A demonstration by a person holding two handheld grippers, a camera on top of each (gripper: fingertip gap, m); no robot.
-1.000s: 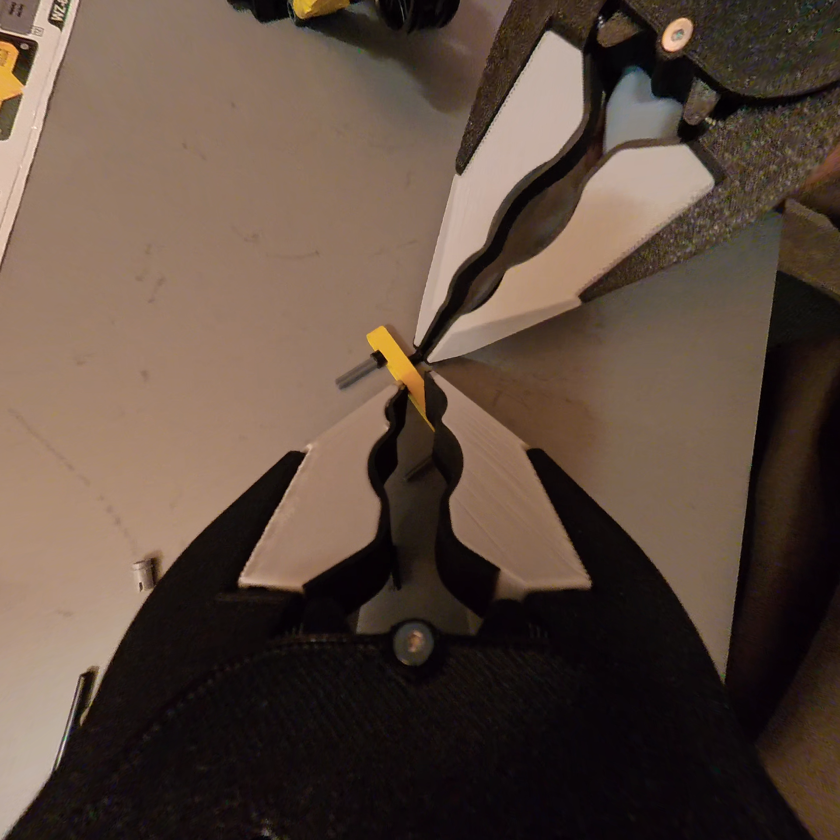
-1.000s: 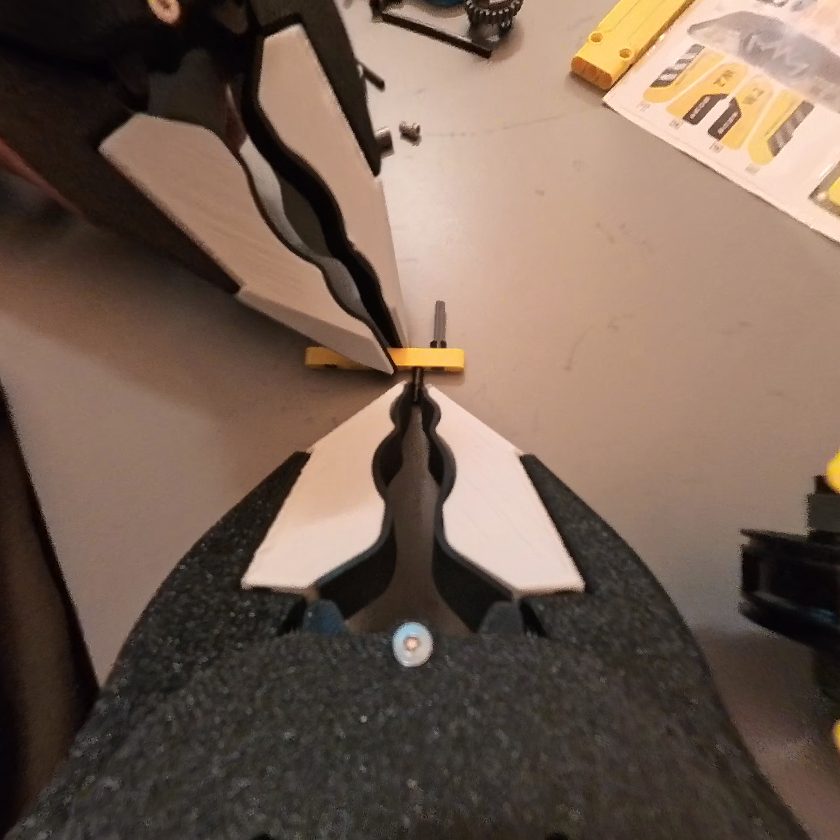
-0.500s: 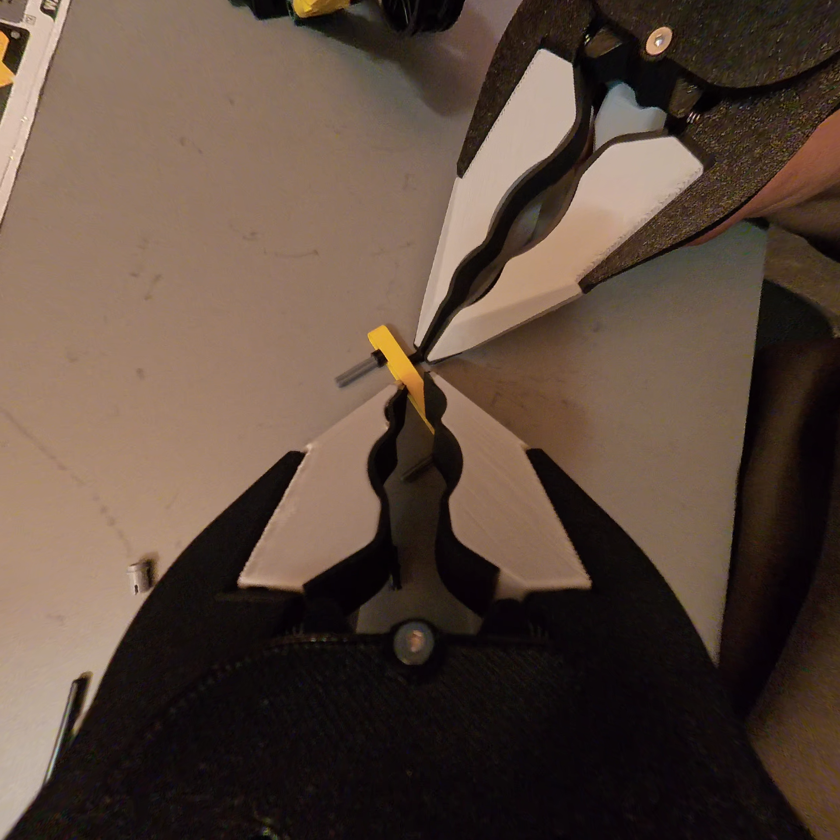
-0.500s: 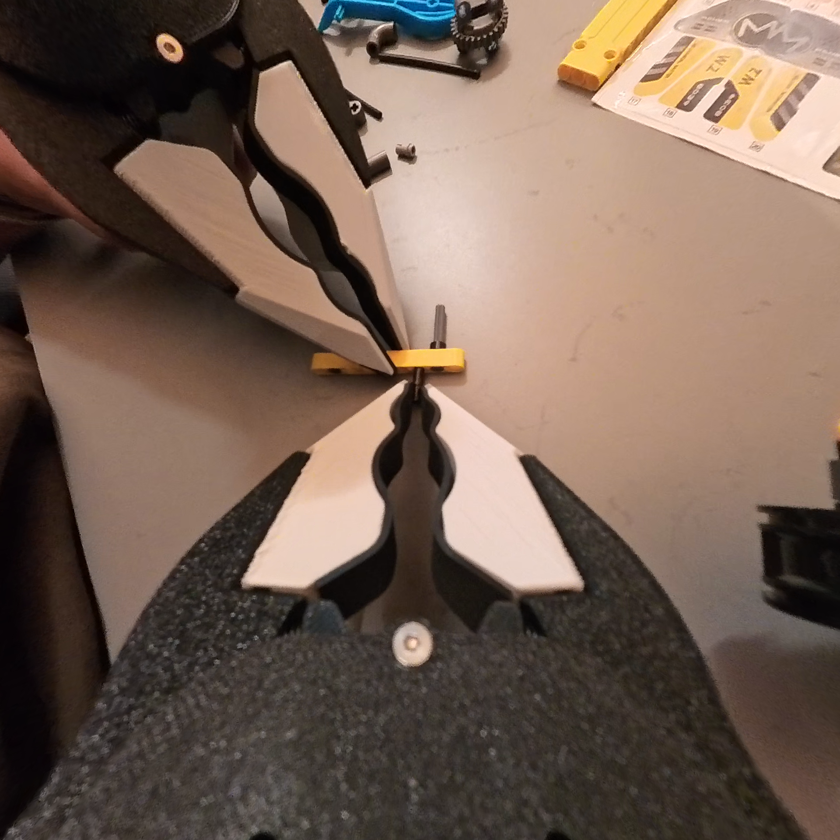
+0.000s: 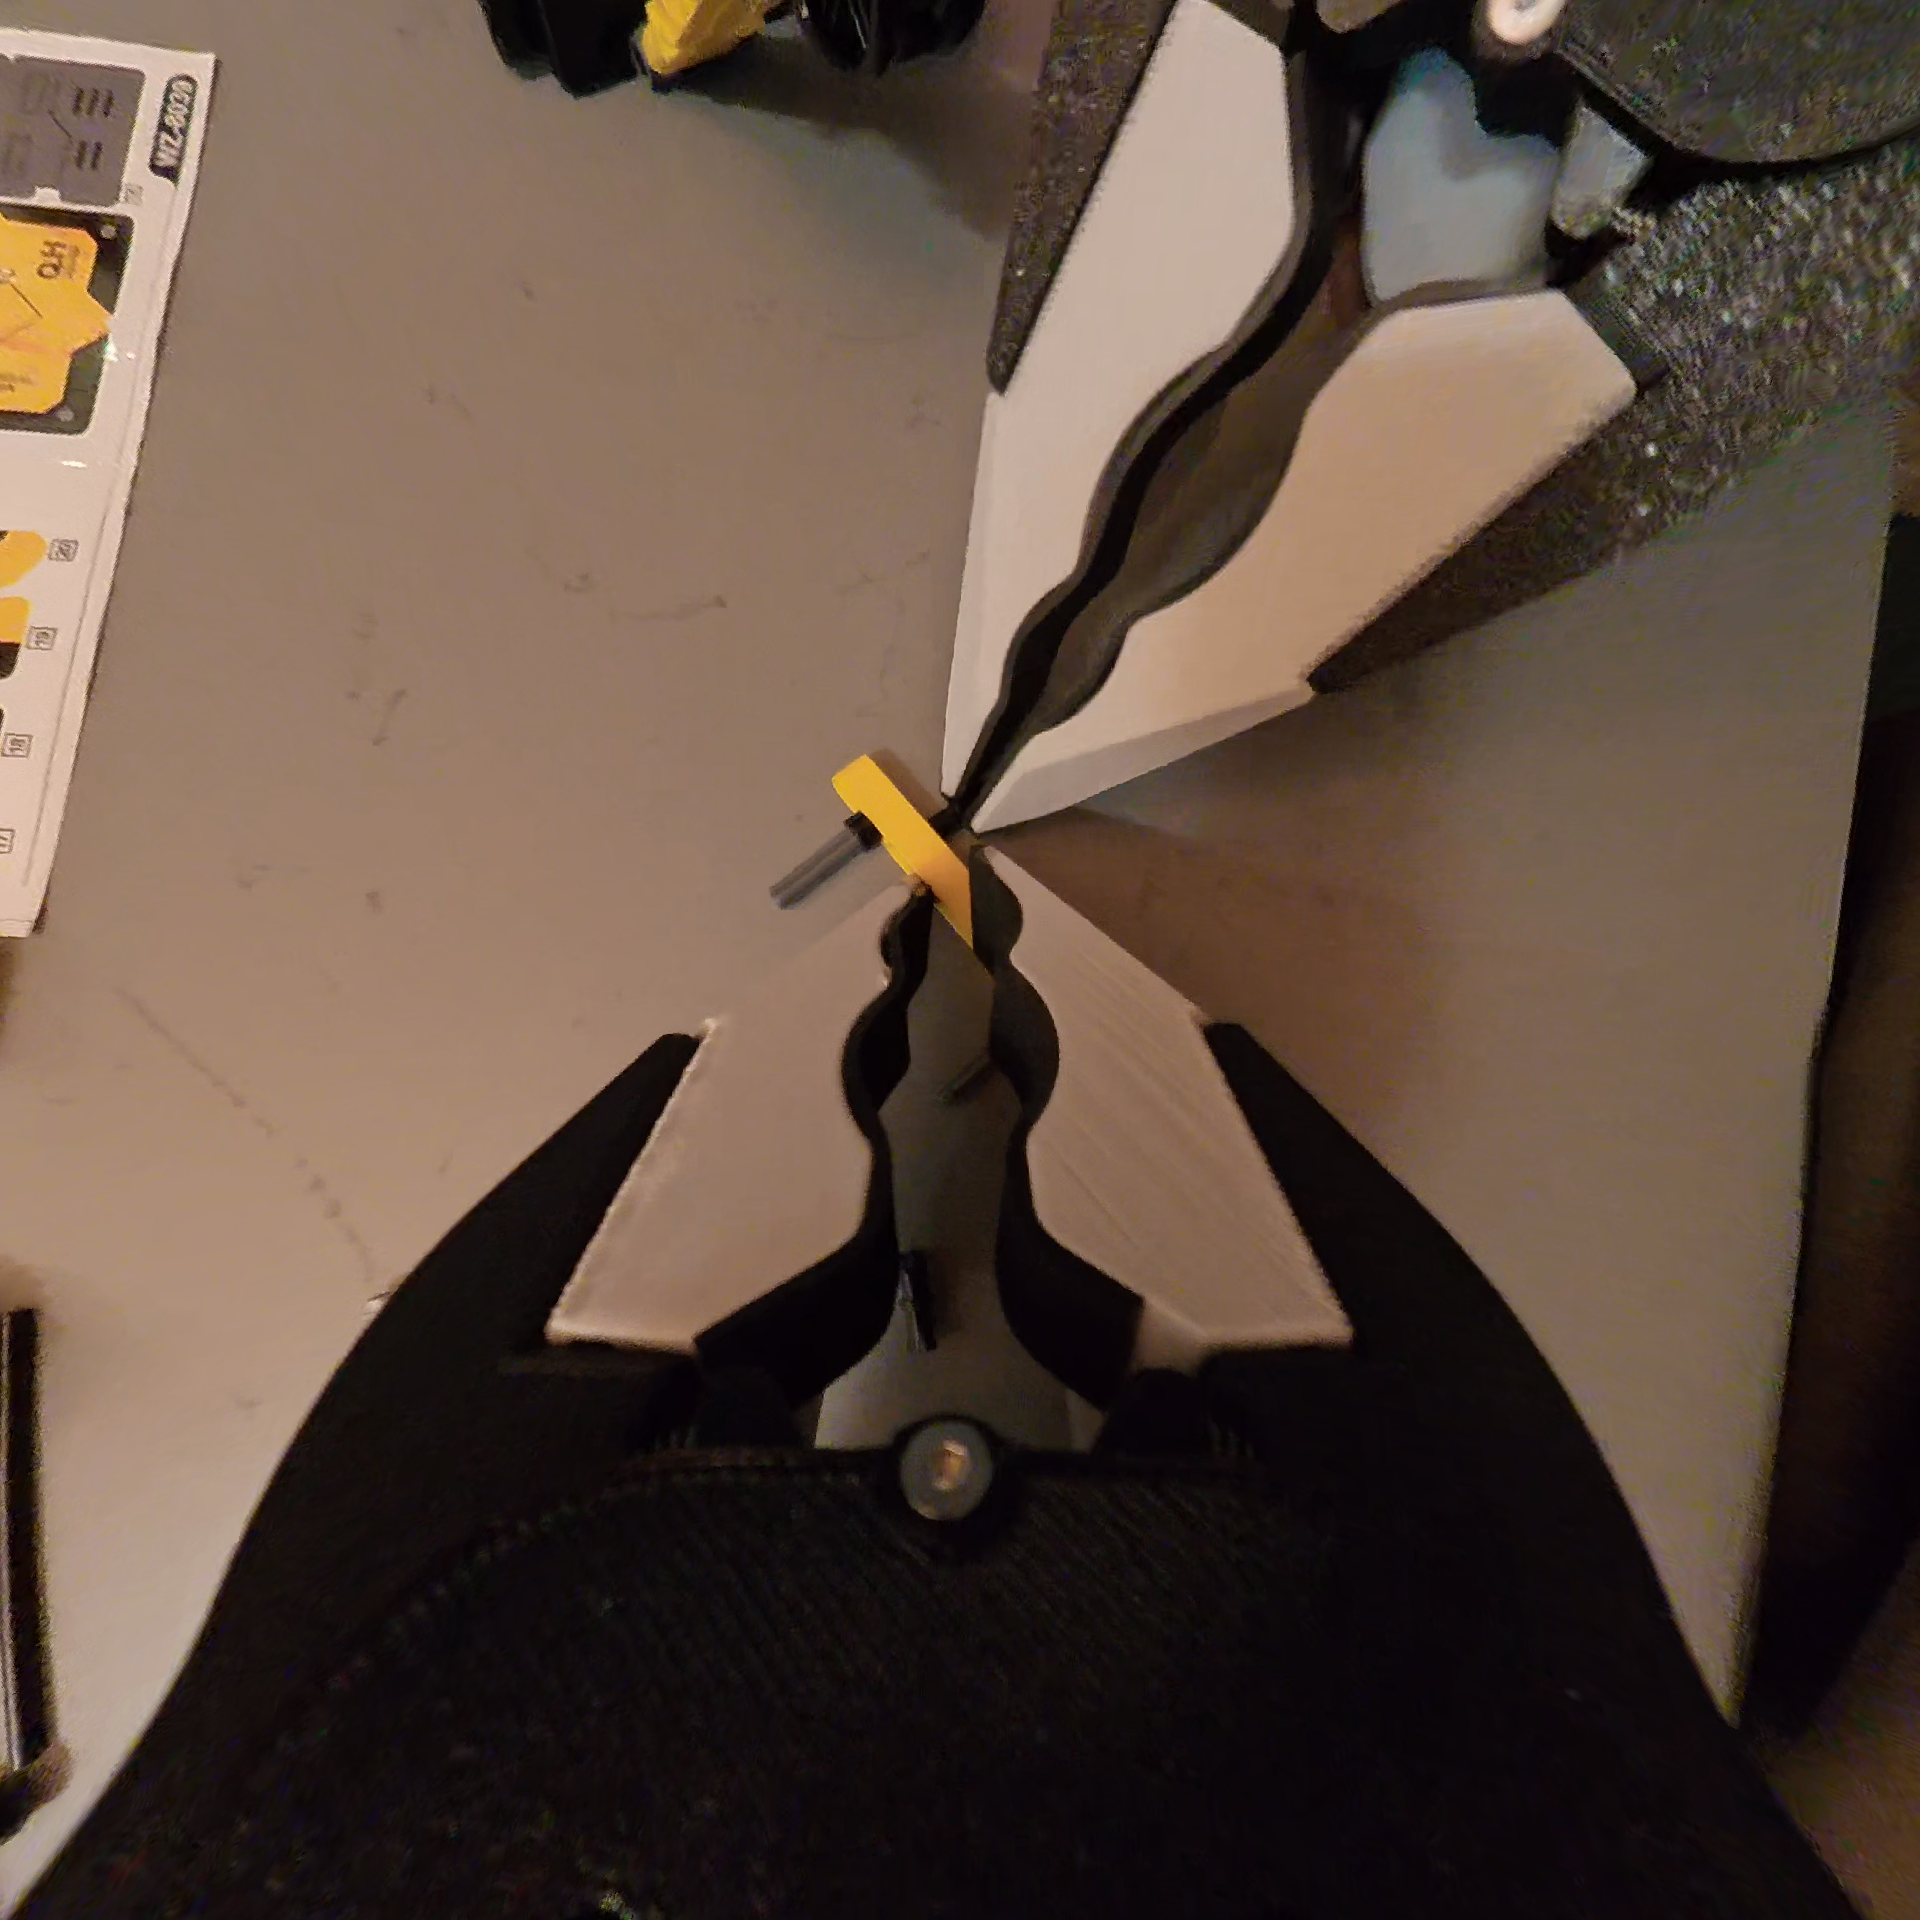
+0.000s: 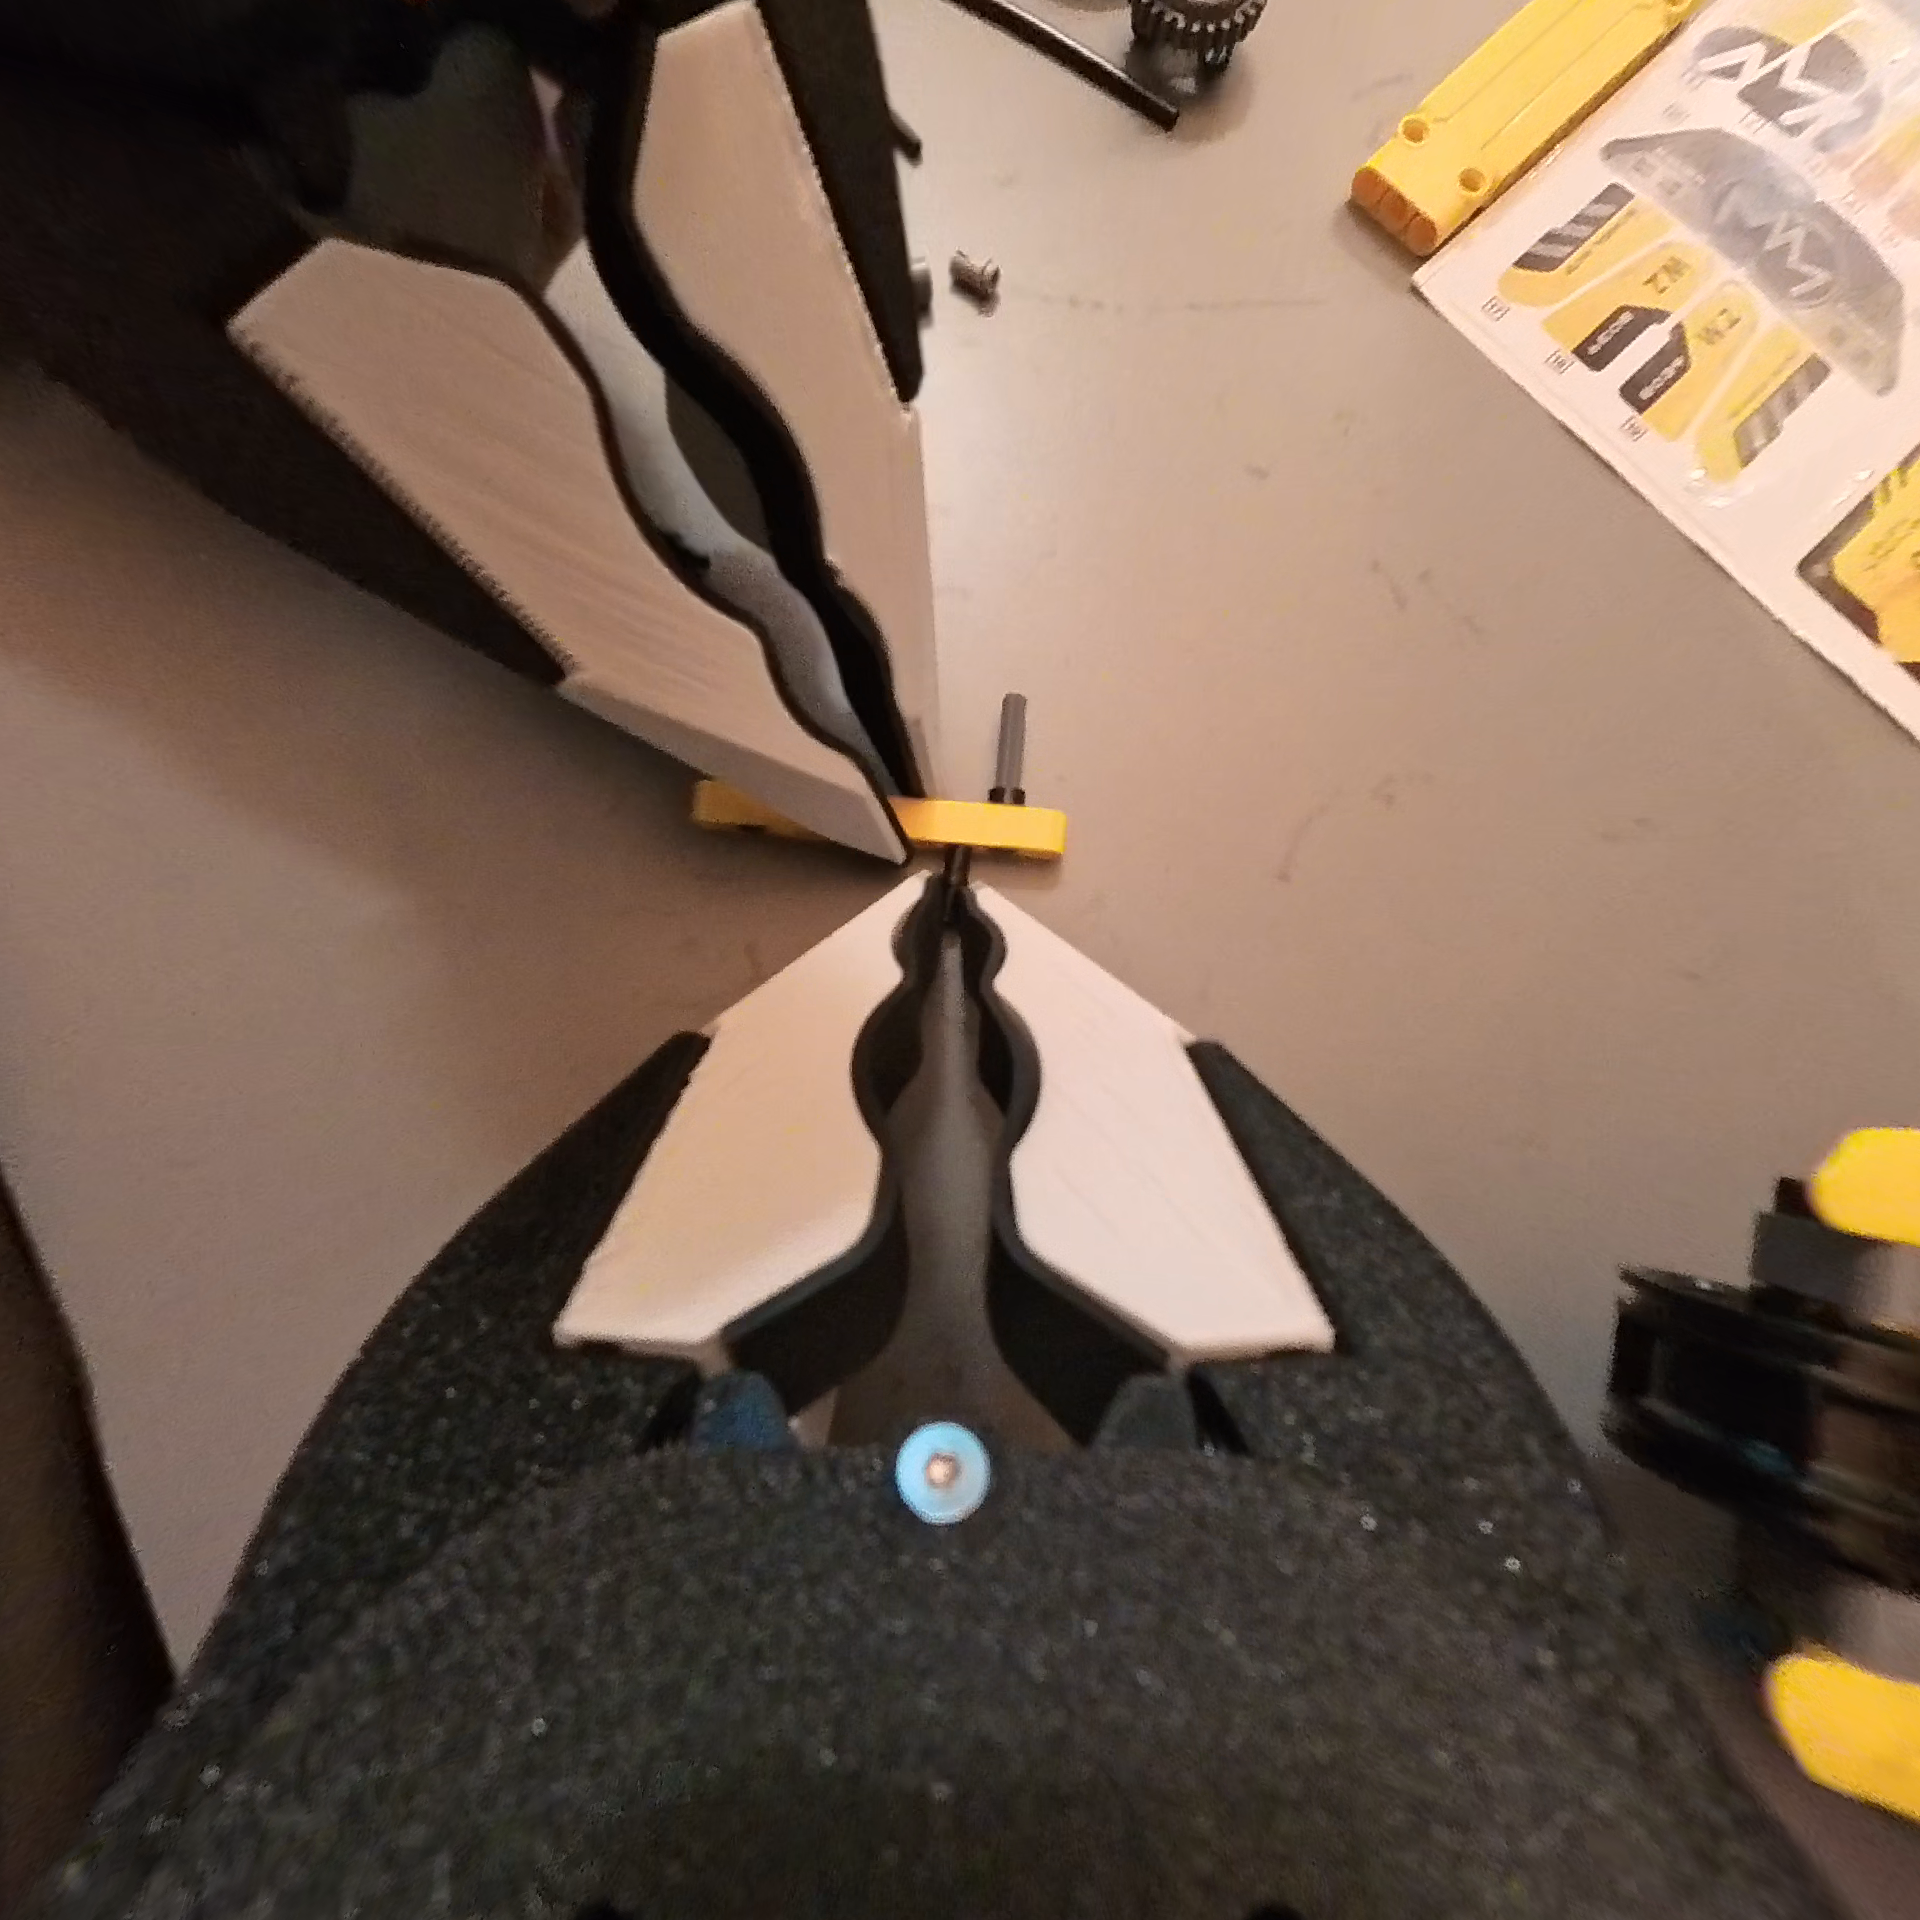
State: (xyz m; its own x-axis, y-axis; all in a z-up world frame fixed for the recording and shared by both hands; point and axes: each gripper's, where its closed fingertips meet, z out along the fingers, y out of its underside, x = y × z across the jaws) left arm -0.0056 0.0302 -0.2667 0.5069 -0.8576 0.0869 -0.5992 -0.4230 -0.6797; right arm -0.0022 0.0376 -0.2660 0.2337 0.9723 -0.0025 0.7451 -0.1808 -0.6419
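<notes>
A: What is hard to make out here?

B: The near end of the yellow beam [image 5: 914, 852] is buried between the pads of the left gripper [image 5: 951, 883], so its full length never shows in the left wrist view. In the right wrist view the left gripper's fingers cross in front of the beam [image 6: 982, 828]; only a short yellow stub shows on the far side of them.

A: And the pin?

B: A thin dark pin [image 6: 1010, 753] passes through the beam. Its near end sits between the tips of the right gripper [image 6: 951, 883], which are pressed almost together on it. The grey far end sticks out past the beam. Whether the pin is fully seated in its hole, I cannot tell.

A: Which way does the beam run?

B: In the right wrist view its long axis lies left to right, crosswise to that gripper's fingers, and the pin stands square to it, pointing away from the camera. The left gripper is clamped narrowly on the beam, both held above the grey worktop [image 5: 468, 520].

A: Anything else around?

B: A printed sticker sheet [image 6: 1714, 343] cut off at the edge, a long yellow piece [image 6: 1475, 135] beside it, a small screw [image 6: 975, 272], and a blurred black-and-yellow assembly [image 6: 1787, 1403] at the right.
</notes>
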